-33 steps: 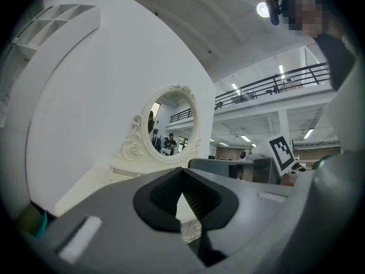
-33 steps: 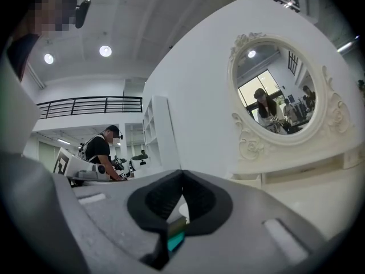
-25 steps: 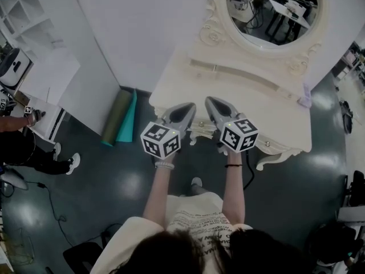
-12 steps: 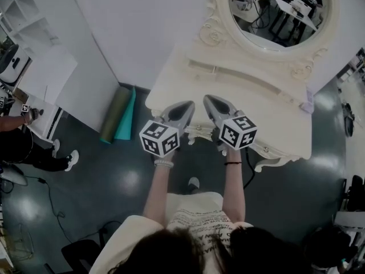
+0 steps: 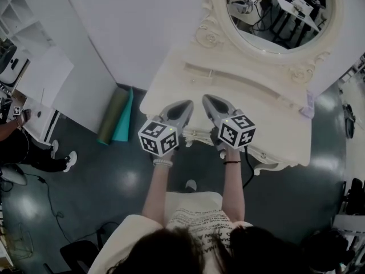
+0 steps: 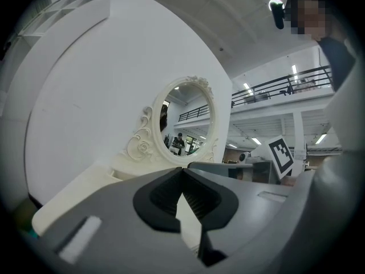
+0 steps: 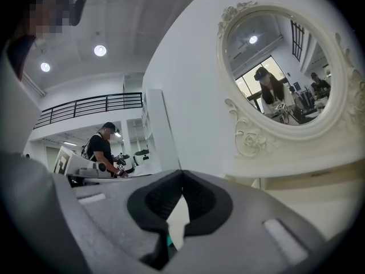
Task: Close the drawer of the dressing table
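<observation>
First, person (image 5: 23, 147): at the far left edge, standing on the dark floor (image 5: 125, 181); only an arm and the legs show.
Rolls (image 5: 117, 116): two, one olive and one teal, lying side by side on the floor against the white wall (image 5: 142, 27), just left of the desk (image 5: 256, 113).
Left gripper (image 5: 185, 104): lies about level over the front edge of the desk, with its cube (image 5: 158, 138) at the near end.
Left fingers (image 6: 162, 198): pressed together at the tips, with nothing between them.
Drawer (image 5: 197, 135): under the front edge of the desk. Its carved front shows between the two cubes; how far it stands out I cannot tell.
Right gripper (image 5: 209, 100): just beside the left one, also over the front edge.
Right fingers (image 7: 199, 201): pressed together, holding nothing.
Desk: cream and carved, standing against the wall.
Mirror (image 5: 274, 10): oval, in a carved frame, upright at the back of the desk, beyond both grippers and to their right.
</observation>
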A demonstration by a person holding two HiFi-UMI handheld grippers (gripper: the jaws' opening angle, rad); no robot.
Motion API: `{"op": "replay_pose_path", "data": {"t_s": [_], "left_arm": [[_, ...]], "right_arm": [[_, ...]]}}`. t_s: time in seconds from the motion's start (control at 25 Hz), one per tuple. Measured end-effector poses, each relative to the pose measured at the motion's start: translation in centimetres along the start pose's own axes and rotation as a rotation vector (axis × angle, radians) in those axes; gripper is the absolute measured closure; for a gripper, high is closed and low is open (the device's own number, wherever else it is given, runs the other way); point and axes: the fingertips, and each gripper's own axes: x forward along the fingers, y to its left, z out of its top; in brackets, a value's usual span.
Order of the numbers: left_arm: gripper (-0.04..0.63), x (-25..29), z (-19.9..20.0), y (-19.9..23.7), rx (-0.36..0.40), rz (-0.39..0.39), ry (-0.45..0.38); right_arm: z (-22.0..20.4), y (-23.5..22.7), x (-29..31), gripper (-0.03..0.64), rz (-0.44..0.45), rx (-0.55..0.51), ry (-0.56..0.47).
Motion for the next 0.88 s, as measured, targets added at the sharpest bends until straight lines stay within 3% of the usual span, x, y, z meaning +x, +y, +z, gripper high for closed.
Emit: {"op": "replay_pose_path", "data": {"t_s": [0.56, 0.88], "left_arm": [[0.603, 2.1, -1.3, 2.6, -0.039, 0.019, 0.038], [0.604, 4.0, -2.6, 6.5, -0.078, -0.015, 0.1]], "right_arm": [[-1.4, -3.0, 2.1, 0.614, -0.021, 0.045, 0.04], [-2.2, -5.3, 5.3, 0.614, -0.077, 0.09, 0.054]]}}
